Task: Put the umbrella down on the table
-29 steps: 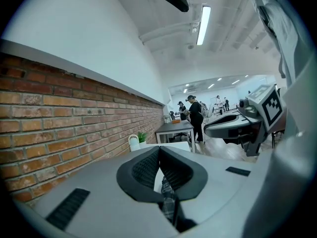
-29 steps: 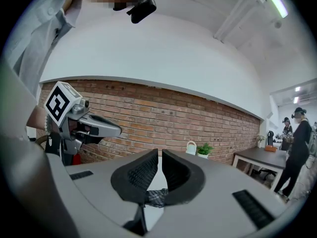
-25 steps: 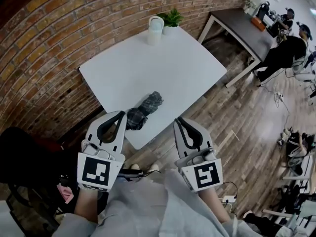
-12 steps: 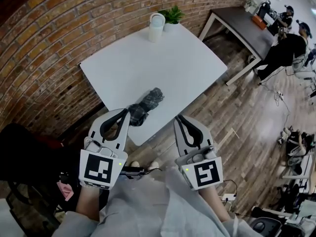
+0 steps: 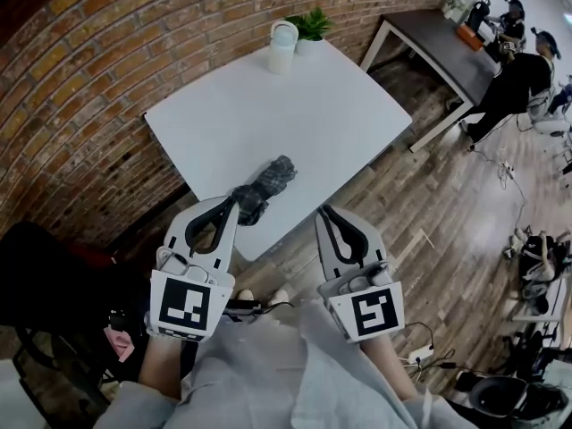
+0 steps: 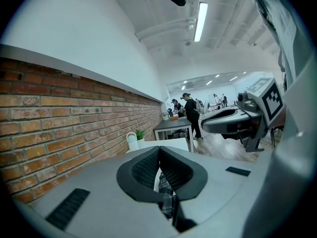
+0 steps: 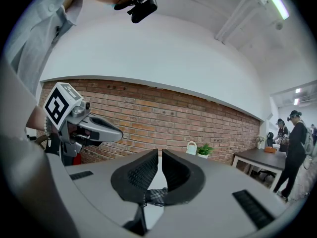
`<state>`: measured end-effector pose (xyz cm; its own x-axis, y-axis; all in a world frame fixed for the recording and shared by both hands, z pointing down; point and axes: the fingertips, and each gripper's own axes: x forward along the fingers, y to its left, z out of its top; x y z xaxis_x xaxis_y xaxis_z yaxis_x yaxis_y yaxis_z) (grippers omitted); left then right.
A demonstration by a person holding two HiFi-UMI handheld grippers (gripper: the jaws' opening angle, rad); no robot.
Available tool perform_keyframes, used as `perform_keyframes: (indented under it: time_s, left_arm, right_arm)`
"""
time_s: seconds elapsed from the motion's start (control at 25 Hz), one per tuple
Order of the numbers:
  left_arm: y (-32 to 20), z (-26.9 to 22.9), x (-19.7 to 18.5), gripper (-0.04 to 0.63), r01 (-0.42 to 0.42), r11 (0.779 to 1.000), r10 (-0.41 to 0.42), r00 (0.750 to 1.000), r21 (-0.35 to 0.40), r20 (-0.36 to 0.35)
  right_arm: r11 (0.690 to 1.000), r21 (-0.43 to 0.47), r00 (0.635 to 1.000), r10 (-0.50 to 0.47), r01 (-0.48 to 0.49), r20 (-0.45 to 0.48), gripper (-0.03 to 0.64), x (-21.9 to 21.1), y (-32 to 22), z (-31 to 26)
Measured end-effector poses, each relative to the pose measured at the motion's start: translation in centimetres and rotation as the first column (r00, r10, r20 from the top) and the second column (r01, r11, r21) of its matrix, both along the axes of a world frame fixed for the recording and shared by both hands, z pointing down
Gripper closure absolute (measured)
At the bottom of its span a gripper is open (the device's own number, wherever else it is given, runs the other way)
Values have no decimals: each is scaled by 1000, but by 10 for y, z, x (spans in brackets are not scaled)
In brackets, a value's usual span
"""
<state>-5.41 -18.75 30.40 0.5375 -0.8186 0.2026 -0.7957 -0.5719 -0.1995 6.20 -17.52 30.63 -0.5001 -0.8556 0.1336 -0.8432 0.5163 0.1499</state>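
Folded plaid umbrella [image 5: 264, 187] lies on the white surface [image 5: 304, 105], near the frame's centre, by its near edge; left gripper [image 5: 232, 202] just beside it, fingers pressed together, empty; right gripper [image 5: 324, 213] likewise closed; umbrella likely light, soft-clothed, best gripped around its firm middle.

A white square table [image 5: 313, 123] is carrying a folded dark checked umbrella [image 5: 268, 181] near its front edge, with a pale lidded jug [image 5: 282, 46] and a small green potted plant [image 5: 310, 29] sitting at its far corner.
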Motion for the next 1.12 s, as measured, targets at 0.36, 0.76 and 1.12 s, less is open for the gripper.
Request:
perform_keyframes:
  time_s: [0.36,0.76,1.12]
  left_arm:
    - [3,3,2,575,-3,1000,3,1000,-2,9]
    - [0,8,6,575,-15,1000,15,1000,-12,26]
    - [-1,10,6,575,-15,1000,16,999,-22,31]
  right_arm:
    - [1000,15,1000,5,-5,12,561,1,2,0]
    - [1000,27,1000,0,0,30,561,0,-3,-1]
    - [1000,23,1000,-5,5,24,561,-1,-4,-1]
